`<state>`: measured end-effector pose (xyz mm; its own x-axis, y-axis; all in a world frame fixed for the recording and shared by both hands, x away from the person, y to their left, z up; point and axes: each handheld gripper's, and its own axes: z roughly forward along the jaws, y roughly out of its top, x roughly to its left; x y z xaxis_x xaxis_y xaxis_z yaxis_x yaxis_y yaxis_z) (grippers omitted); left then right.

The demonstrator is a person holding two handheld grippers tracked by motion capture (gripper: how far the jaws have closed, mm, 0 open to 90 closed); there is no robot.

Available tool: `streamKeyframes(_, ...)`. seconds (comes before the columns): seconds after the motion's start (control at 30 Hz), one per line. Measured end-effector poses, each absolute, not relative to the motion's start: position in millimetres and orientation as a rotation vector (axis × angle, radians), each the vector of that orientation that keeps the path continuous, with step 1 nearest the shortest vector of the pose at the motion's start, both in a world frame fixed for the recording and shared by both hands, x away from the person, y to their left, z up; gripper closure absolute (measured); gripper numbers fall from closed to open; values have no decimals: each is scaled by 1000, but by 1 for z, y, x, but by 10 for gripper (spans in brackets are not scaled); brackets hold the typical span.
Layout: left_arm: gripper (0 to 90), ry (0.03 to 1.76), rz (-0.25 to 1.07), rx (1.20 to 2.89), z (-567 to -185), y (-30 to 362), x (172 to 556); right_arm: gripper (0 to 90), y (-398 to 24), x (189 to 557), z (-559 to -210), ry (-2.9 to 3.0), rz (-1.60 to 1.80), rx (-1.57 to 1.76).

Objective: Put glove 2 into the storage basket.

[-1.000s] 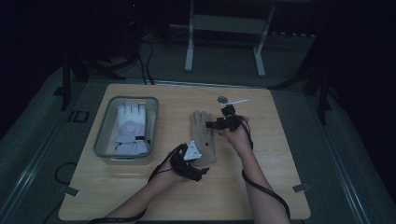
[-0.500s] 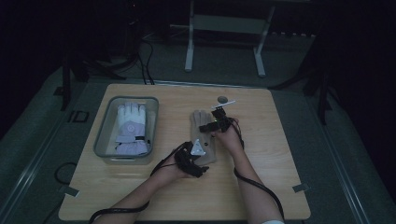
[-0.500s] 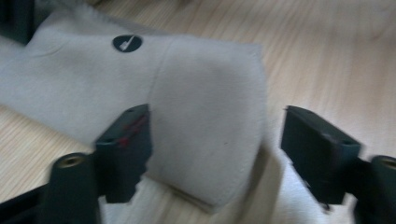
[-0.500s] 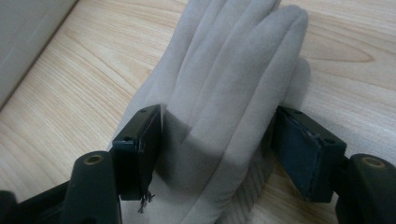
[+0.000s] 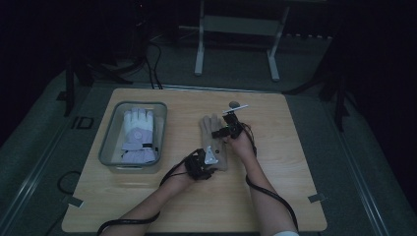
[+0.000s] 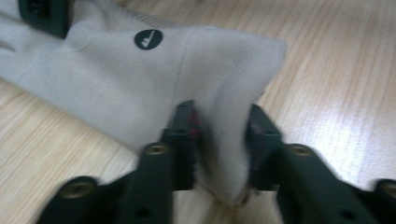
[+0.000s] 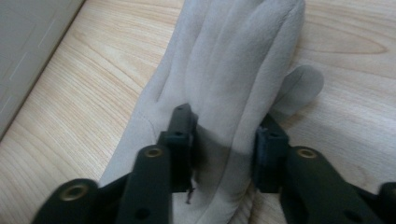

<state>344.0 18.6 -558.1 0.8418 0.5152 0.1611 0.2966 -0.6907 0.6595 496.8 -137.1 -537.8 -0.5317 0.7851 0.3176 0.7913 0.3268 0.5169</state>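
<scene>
While a person is leaning in from the near edge of a pale wooden worktop [image 5: 147,211], both hands are working on a beige glove [image 5: 214,140] that is lying flat near the middle of the worktop. The glove's long axis is running from the near edge toward the far edge, with its fingers pointing away from the person and its cuff pointing toward them.

The left gripper [image 5: 204,160] is sitting at the cuff end. Its jaws have just been closing, and in the left gripper view they are pinching a raised fold of the cuff fabric [image 6: 219,135] between them. A small dark round logo [image 6: 148,39] is showing on the glove beyond that fold.

The right gripper [image 5: 223,132] is sitting farther along, over the palm and finger part. Its jaws have also just been closing, and in the right gripper view they are squeezing a ridge of the glove [image 7: 229,93], with the fingers stretching away from the camera and the thumb [image 7: 301,86] sticking out to one side.

To the left, well apart from the beige glove, a grey tray [image 5: 109,147] is holding a white glove [image 5: 137,135], its fingers also pointing to the far edge.
</scene>
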Motion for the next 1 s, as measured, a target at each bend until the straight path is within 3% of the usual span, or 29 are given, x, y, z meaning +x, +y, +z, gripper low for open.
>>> streamKeyframes(0.2, 803, 565, 487, 2388, -555, 21, 338, 714, -136, 493, -532, -2591, -1010, -1525)
streamKeyframes(0.4, 809, 586, 475, 2343, -541, 33, 332, 722, -136, 489, -520, -2575, -1063, -1509)
streamKeyframes(1.0, 809, 542, 668, 2313, -459, 72, 304, 724, -106, 470, -436, -2546, -1342, -1337)
